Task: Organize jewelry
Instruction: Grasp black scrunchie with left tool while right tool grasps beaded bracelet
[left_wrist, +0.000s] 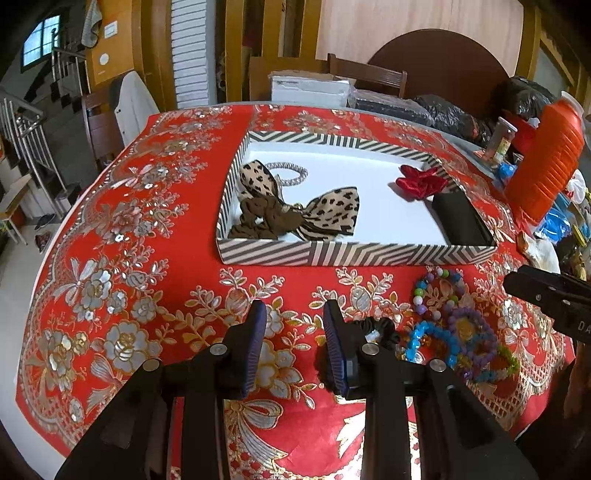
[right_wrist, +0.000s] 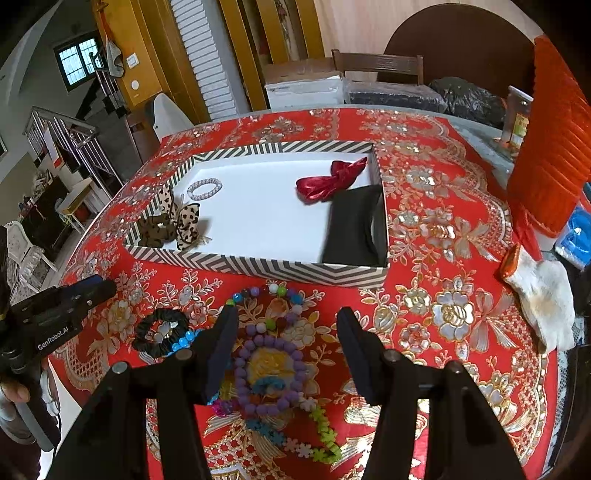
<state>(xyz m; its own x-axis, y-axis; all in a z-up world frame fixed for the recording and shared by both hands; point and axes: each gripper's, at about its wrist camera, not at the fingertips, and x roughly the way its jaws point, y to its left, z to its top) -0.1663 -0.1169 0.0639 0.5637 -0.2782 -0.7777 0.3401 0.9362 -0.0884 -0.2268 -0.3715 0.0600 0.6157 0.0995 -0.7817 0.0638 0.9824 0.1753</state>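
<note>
A: Red embroidered cloth covers the desk (right_wrist: 443, 258). On it sits the striped box (right_wrist: 258, 267), already holding a leopard bow (left_wrist: 328, 212), brown scrunchie (left_wrist: 258, 218), red bow (right_wrist: 328, 181), black pouch (right_wrist: 354, 225) and a silver hair tie (right_wrist: 204, 188).

B: What's left outside?

A: Loose pile in front of the box, on the cloth: purple bead bracelet (right_wrist: 271, 369), multicolour bead bracelet (right_wrist: 273, 295), flower-bead string (right_wrist: 317, 435), black scrunchie (right_wrist: 159, 332).

B: Grippers?

A: Right hand-held gripper (right_wrist: 288, 354) is spread wide over the purple bracelet, holding nothing. Left hand-held gripper (left_wrist: 293, 347) also parted and empty, black scrunchie just right of it.

B: Step, I'd guess: right picks up a bracelet.

A: Agreed. Pinch one side of the ring only, since the bracelets overlap and a neighbour could drag along.

B: View differences?

A: Right wrist shows the flower string fully, plus a white glove (right_wrist: 543, 299). Left wrist shows the bow and scrunchie clearer.
</note>
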